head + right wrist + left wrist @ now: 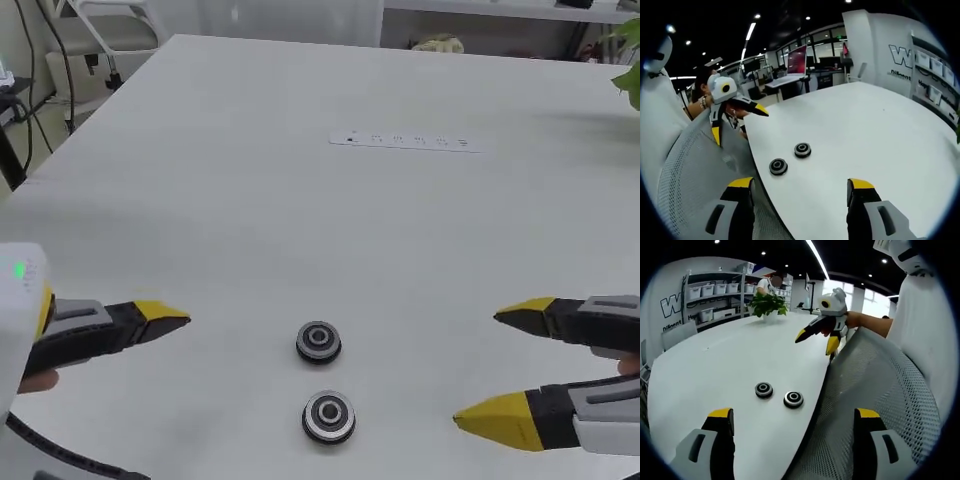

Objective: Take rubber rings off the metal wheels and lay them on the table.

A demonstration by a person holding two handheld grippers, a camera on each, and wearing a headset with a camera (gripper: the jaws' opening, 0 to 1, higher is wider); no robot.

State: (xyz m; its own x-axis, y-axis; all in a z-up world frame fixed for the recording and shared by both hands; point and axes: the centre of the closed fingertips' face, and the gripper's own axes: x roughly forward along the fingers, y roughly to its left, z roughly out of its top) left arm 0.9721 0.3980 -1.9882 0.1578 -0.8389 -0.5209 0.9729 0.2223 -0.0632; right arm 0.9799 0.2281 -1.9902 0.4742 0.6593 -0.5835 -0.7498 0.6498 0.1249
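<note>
**White table (300, 200): nothing gripped yet**

Near its front edge, the left gripper (793, 412) has its fingers spread wide and empty. Both wheels lie flat with axles up, the far wheel (318, 341) just behind the near wheel (329, 417). They sit roughly midway between the grippers, neither clearly nearer. The right gripper (476, 367) is equally wide and empty. The rubber rings are hard to tell from the dark rims. The head view cuts off one left finger.

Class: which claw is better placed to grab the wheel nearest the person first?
Probably the right claw: it is open, and its lower tip points at the near wheel. The left claw, also open, lines up with the far wheel instead.
</note>
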